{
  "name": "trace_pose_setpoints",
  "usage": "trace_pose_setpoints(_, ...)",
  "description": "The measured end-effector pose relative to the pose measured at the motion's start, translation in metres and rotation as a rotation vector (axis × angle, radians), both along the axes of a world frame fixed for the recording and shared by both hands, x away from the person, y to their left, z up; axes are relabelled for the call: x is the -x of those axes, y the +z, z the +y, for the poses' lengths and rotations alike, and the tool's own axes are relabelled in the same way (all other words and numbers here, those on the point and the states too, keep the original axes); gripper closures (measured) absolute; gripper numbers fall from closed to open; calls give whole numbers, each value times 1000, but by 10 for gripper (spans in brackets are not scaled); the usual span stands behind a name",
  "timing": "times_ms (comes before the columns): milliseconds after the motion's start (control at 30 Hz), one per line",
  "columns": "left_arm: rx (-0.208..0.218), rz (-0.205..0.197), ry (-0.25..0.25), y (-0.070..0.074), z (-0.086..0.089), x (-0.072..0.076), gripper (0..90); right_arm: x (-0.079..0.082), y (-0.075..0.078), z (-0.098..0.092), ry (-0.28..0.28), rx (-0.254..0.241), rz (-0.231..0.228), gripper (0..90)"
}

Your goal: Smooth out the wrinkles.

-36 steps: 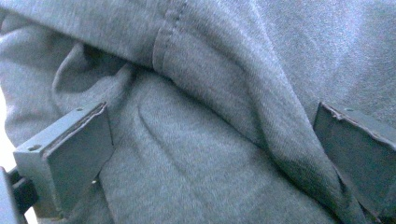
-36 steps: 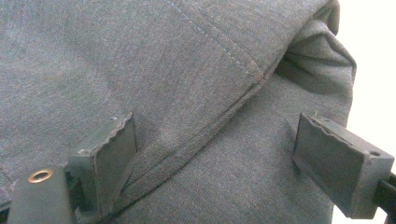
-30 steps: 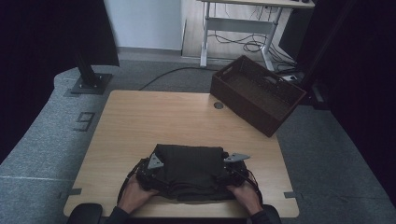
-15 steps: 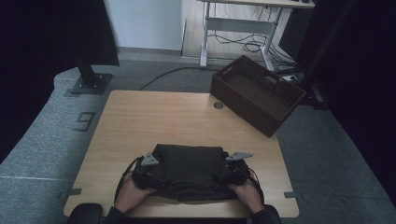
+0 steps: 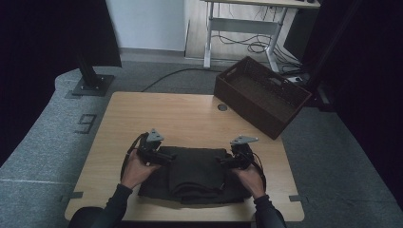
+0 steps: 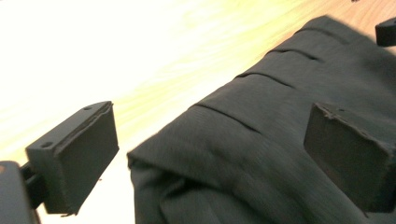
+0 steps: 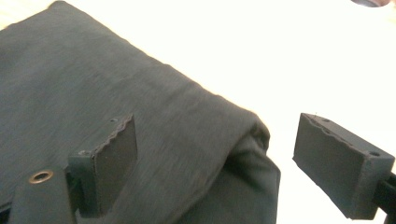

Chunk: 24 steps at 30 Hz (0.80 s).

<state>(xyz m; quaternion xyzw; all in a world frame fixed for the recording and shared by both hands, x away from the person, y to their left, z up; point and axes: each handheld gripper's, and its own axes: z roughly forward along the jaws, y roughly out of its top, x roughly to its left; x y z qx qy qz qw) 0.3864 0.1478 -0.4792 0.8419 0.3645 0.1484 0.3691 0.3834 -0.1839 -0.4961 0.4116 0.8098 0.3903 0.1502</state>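
Beyond folded cloth (image 5: 197,173), brown basket (image 5: 261,95).

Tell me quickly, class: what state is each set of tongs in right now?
Left tongs: open, jaws astride a corner of the dark folded cloth, not pinching it.
Right tongs: open, jaws astride the cloth's other corner, nothing held.

High view is pretty dim overall, the room's sides sink into near black and only the table (image 5: 190,118) catches soft, even light, with faint shadows. Both gripper views are the opposite: the wood blows out to white-yellow glare, the dark cloth (image 6: 280,140) looks smeared with motion blur, and the edges go soft.
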Motion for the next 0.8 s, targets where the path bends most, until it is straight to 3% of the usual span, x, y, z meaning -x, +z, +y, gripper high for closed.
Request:
trace_pose_setpoints(100,-66,18,1,-16,-5,-9,0,-10,-9,5,-16,24,8,81)
trace_pose_setpoints(167,-67,36,18,-26,-4,-13,0,-17,-17,5,-36,32,21,6)
trace_pose_setpoints(433,-84,29,37,-39,-4,-10,0,-21,-41,11,-37,90,35,0)
trace_pose_setpoints(567,-61,31,65,-43,-2,-6,0,-17,-43,12,-41,103,29,0)
trace_pose_setpoints(800,22,81,88,-51,11,8,0,-8,-46,13,-41,84,36,0)
